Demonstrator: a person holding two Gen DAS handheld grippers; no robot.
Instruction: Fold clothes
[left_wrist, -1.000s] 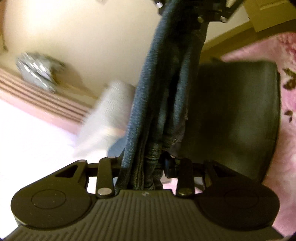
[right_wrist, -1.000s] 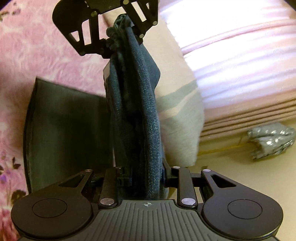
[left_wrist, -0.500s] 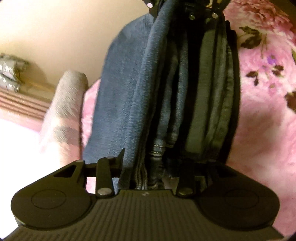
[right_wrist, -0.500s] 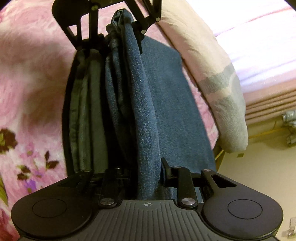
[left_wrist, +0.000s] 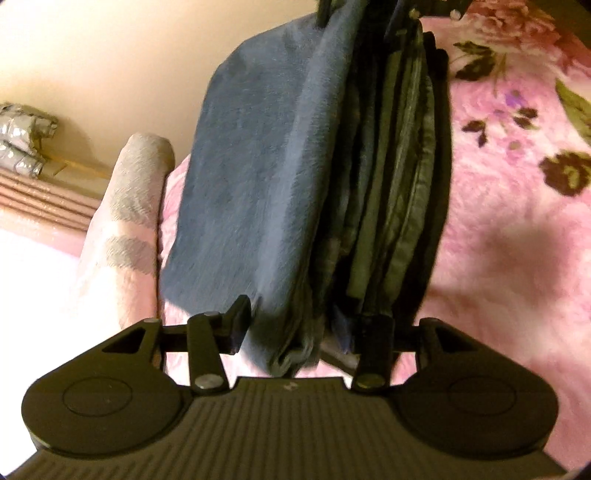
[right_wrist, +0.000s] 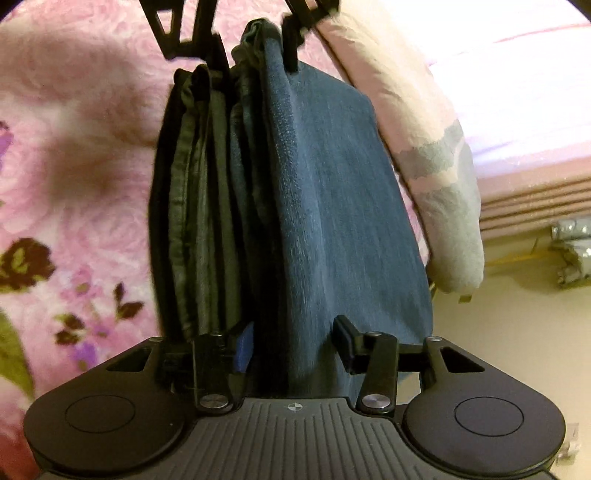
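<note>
A folded pair of blue jeans (left_wrist: 255, 177) lies on a stack of dark folded clothes (left_wrist: 406, 155) on the pink floral blanket (left_wrist: 517, 206). My left gripper (left_wrist: 306, 328) stands at one end of the jeans with its jaws spread apart and the denim fold loose between them. My right gripper (right_wrist: 295, 343) stands at the other end of the jeans (right_wrist: 332, 192), jaws also spread, denim between them. Each gripper shows at the top of the other's view. The dark stack (right_wrist: 192, 206) sits beside the jeans.
A folded pale pink and grey towel (right_wrist: 439, 155) lies along the blanket edge (left_wrist: 122, 221). Beyond it are the cream floor (left_wrist: 110, 55), a silver bundle (right_wrist: 572, 251) and pink striped bedding (right_wrist: 535, 199).
Both grippers lowered the hanging jeans onto the dark stack, then opened their jaws. The denim now lies slack between the fingers.
</note>
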